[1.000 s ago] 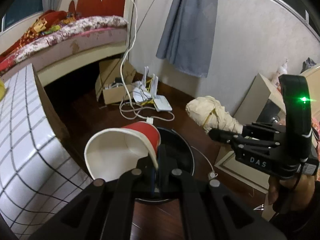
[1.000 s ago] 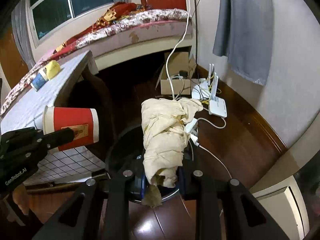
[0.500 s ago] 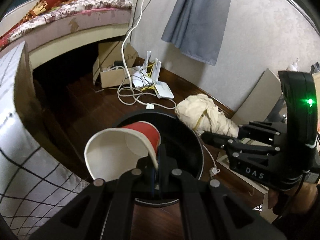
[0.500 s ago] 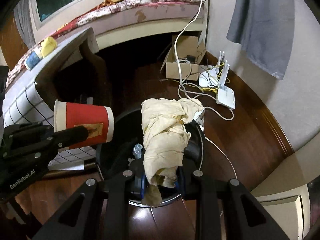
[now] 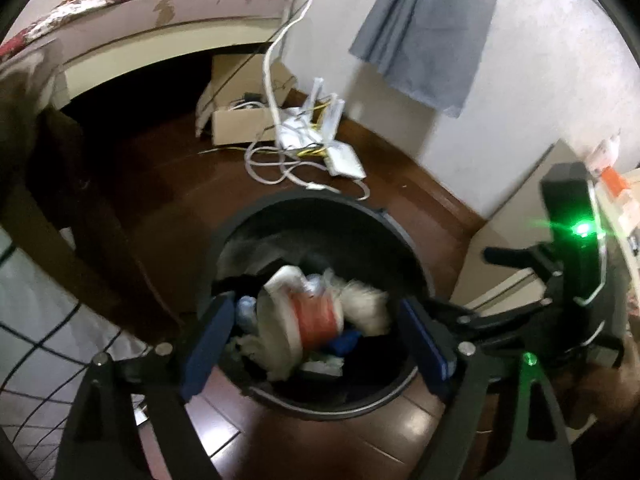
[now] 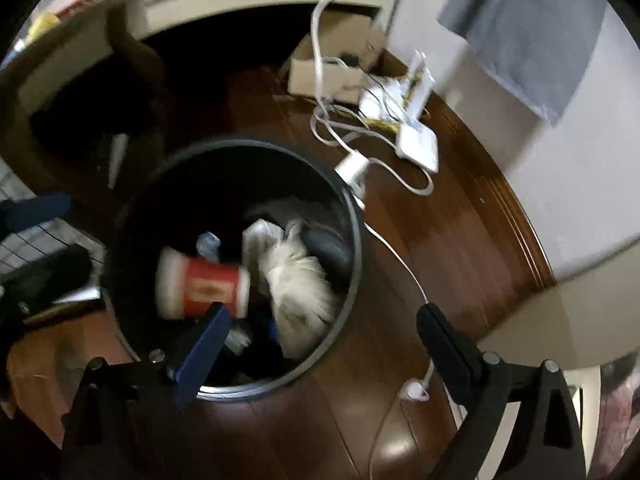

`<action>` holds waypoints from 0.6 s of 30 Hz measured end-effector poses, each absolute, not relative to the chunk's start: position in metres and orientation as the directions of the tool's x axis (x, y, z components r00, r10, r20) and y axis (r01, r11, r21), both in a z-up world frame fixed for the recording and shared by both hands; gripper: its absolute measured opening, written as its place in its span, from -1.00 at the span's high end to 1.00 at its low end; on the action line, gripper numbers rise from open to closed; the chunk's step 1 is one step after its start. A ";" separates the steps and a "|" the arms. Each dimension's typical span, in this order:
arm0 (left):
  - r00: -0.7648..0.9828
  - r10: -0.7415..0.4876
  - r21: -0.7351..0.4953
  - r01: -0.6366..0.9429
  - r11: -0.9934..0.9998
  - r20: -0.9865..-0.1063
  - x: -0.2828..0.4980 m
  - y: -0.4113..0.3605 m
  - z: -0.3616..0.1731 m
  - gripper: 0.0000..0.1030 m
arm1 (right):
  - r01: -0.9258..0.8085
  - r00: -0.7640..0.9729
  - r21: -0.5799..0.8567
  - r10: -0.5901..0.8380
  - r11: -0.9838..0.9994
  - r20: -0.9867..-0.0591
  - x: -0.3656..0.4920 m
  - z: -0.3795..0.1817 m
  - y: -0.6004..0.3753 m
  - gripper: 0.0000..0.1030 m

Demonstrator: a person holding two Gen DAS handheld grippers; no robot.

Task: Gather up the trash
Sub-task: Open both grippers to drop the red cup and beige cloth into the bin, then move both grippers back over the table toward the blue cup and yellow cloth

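Bin [image 6: 352, 216] w/ red cup [image 6: 204, 288], crumpled paper [image 6: 300, 276] inside; both grippers [image 5: 316, 344] [image 6: 320, 332] wide, empty

Both hand-held grippers [image 5: 316, 336] [image 6: 320, 344] spread wide, empty.

A red paper cup [image 6: 202, 289] with white rims is lying on its side, blurred, inside the round black bin [image 6: 352, 216] at frame centre, just beside a crumpled cream paper wad [image 6: 300, 280] among other litter.
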State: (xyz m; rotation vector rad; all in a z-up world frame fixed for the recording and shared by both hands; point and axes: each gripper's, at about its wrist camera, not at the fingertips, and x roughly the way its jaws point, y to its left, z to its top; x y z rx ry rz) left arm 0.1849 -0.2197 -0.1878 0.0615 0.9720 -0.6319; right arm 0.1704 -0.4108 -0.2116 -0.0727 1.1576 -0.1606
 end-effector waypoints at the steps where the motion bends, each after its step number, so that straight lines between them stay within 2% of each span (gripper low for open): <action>1: 0.401 -0.468 -0.225 0.520 0.824 -0.788 0.186 -0.219 -0.189 -0.67 | 0.090 0.388 -0.145 -0.169 0.985 -0.906 0.170 -0.212 -0.412 -0.98; 7: 0.435 -0.421 -0.182 0.491 0.852 -0.796 0.183 -0.215 -0.191 -0.74 | 0.097 0.385 -0.171 -0.196 0.980 -0.902 0.166 -0.209 -0.417 -0.98; 18: 0.482 -0.377 -0.133 0.465 0.875 -0.791 0.170 -0.204 -0.175 -0.75 | 0.096 0.438 -0.151 -0.178 0.984 -0.881 0.150 -0.186 -0.403 -0.98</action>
